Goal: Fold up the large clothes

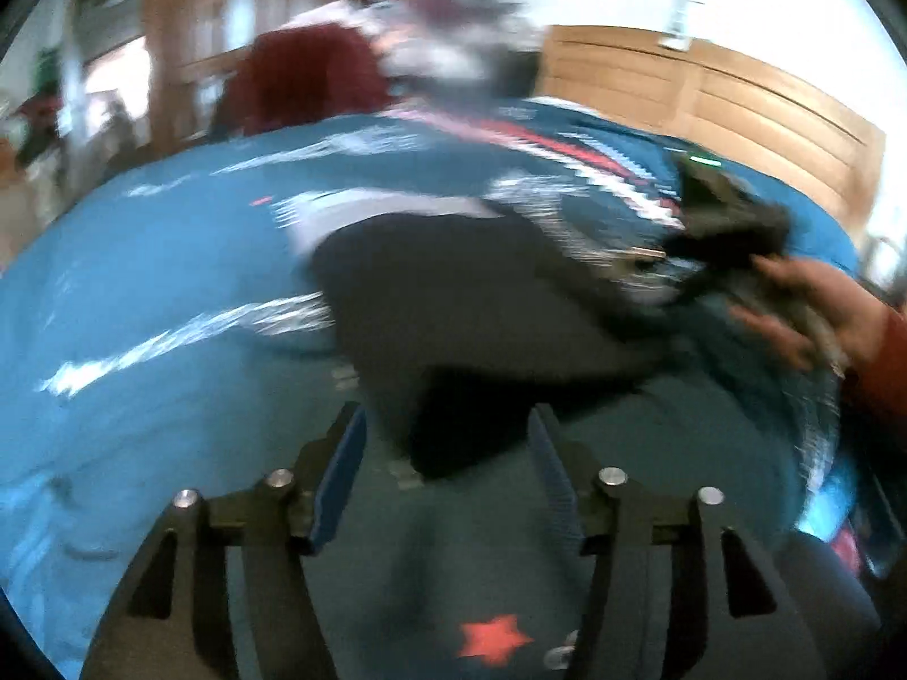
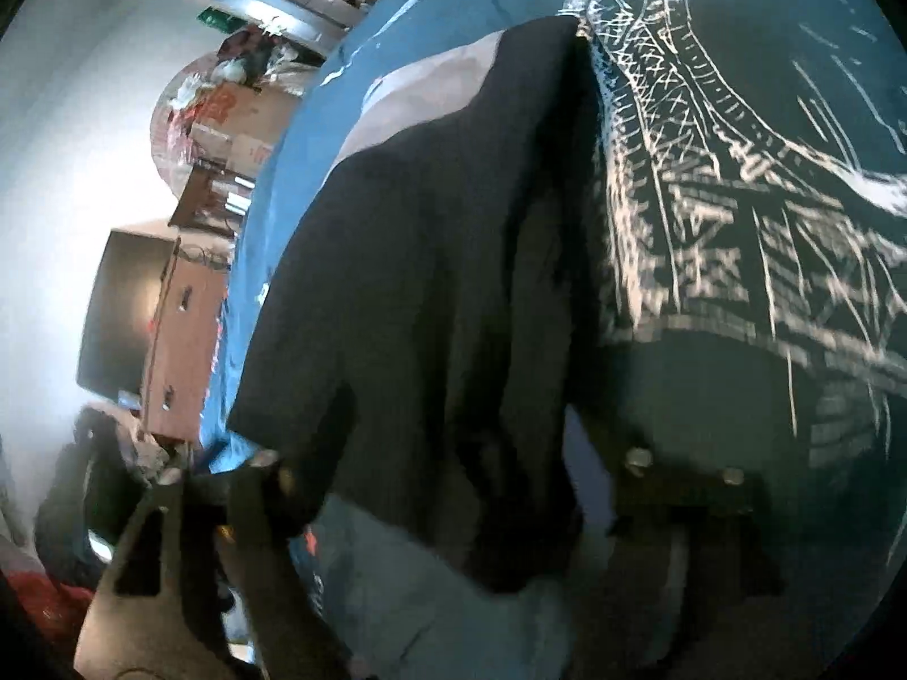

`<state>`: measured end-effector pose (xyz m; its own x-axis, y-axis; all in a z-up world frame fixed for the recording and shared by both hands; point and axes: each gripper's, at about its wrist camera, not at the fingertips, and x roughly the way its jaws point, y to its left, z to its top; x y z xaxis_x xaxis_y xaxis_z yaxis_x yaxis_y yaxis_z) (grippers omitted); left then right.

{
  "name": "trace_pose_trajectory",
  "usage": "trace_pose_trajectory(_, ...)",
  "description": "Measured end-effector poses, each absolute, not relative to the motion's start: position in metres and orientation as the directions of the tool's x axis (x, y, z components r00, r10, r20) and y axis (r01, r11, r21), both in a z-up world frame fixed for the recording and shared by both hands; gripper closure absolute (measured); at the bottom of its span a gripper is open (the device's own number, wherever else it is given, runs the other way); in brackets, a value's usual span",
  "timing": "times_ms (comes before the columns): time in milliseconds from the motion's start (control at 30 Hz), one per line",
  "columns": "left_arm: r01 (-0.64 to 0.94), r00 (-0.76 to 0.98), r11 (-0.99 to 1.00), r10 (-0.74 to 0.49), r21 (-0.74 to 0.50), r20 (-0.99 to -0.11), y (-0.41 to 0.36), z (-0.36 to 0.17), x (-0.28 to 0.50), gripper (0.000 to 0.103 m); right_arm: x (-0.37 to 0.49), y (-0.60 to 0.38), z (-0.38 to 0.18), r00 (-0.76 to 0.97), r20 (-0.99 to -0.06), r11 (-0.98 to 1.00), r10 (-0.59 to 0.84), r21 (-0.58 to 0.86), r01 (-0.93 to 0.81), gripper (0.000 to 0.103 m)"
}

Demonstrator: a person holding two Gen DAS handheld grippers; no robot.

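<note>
A large dark garment (image 1: pixel 482 294) lies on a bed with a blue patterned cover (image 1: pixel 142 283). Both views are blurred. My left gripper (image 1: pixel 448 430) is open just above the bed, its blue pads either side of the garment's near edge, holding nothing. In the left wrist view my right gripper (image 1: pixel 731 226) is at the garment's far right corner, with the hand behind it; its fingers are blurred. In the right wrist view the garment (image 2: pixel 442 294) hangs across the front of the right gripper (image 2: pixel 453 510) and hides its fingertips.
A pile of clothes, dark red (image 1: pixel 306 79) and white, lies at the far end of the bed by a wooden headboard (image 1: pixel 737 102). Cardboard boxes (image 2: pixel 181 340) and a dark screen (image 2: pixel 119 306) stand beside the bed.
</note>
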<state>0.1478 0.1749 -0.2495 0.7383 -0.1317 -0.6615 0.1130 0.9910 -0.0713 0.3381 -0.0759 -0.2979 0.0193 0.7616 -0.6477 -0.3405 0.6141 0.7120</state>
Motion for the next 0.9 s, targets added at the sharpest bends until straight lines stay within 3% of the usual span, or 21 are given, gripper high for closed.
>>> trace_pose_trajectory(100, 0.092, 0.724, 0.991, -0.131, -0.094, -0.677, 0.184, -0.264, 0.165, 0.040, 0.324, -0.066, -0.303, 0.016, -0.687, 0.641, 0.727, 0.669, -0.377, 0.027)
trace_pose_trajectory(167, 0.105, 0.718, 0.993, -0.111, -0.051, -0.687, 0.175, -0.272, 0.180, 0.040, 0.322, -0.056, -0.308, 0.033, -0.714, 0.667, 0.699, 0.635, -0.390, 0.039)
trace_pose_trajectory(200, 0.112, 0.718, 0.994, -0.094, -0.019, -0.689, 0.171, -0.277, 0.189, 0.040, 0.323, -0.053, -0.309, 0.048, -0.724, 0.682, 0.688, 0.622, -0.386, 0.078)
trace_pose_trajectory(233, 0.112, 0.718, 0.993, -0.064, 0.024, -0.693, 0.166, -0.279, 0.200, 0.037, 0.325, -0.053, -0.310, 0.055, -0.729, 0.690, 0.682, 0.617, -0.378, 0.097)
trace_pose_trajectory(300, 0.121, 0.703, 0.982, 0.017, 0.143, -0.711, 0.166, -0.286, 0.218, 0.035, 0.332, -0.064, -0.309, 0.083, -0.724, 0.699, 0.685, 0.620, -0.357, 0.098)
trace_pose_trajectory(367, 0.197, 0.714, 0.889, 0.159, 0.413, -0.682, 0.155, -0.303, 0.216, 0.029, 0.342, -0.088, -0.313, 0.121, -0.720, 0.714, 0.684, 0.626, -0.312, 0.098)
trace_pose_trajectory(433, 0.263, 0.700, 0.821, 0.199, 0.507, -0.686, 0.148, -0.320, 0.209, 0.036, 0.344, -0.093, -0.323, 0.087, -0.710, 0.699, 0.699, 0.651, -0.296, 0.097)
trace_pose_trajectory(600, 0.303, 0.680, 0.886, 0.056, 0.351, -0.731, 0.155, -0.281, 0.185, 0.048, 0.345, -0.082, -0.326, 0.080, -0.717, 0.699, 0.692, 0.639, -0.322, 0.097)
trace_pose_trajectory(700, 0.256, 0.752, 0.945, -0.063, 0.203, -0.656, 0.167, -0.231, 0.162, 0.047, 0.344, -0.087, -0.328, 0.087, -0.713, 0.697, 0.696, 0.642, -0.318, 0.096)
trace_pose_trajectory(767, 0.190, 0.816, 0.975, -0.091, 0.115, -0.571, 0.177, -0.208, 0.168, 0.045, 0.342, -0.088, -0.328, 0.087, -0.715, 0.699, 0.693, 0.639, -0.320, 0.096)
trace_pose_trajectory(833, 0.164, 0.848, 0.980, -0.081, 0.116, -0.523, 0.175, -0.213, 0.191, 0.028, 0.341, -0.090, -0.329, 0.087, -0.715, 0.700, 0.693, 0.640, -0.318, 0.096)
trace_pose_trajectory(867, 0.187, 0.818, 0.971, -0.072, 0.147, -0.570, 0.168, -0.235, 0.209, 0.027, 0.340, -0.092, -0.329, 0.088, -0.714, 0.699, 0.695, 0.642, -0.316, 0.096)
trace_pose_trajectory(900, 0.231, 0.724, 0.950, -0.023, 0.211, -0.689, 0.158, -0.276, 0.234, 0.027, 0.338, -0.097, -0.330, 0.090, -0.715, 0.701, 0.694, 0.640, -0.315, 0.096)
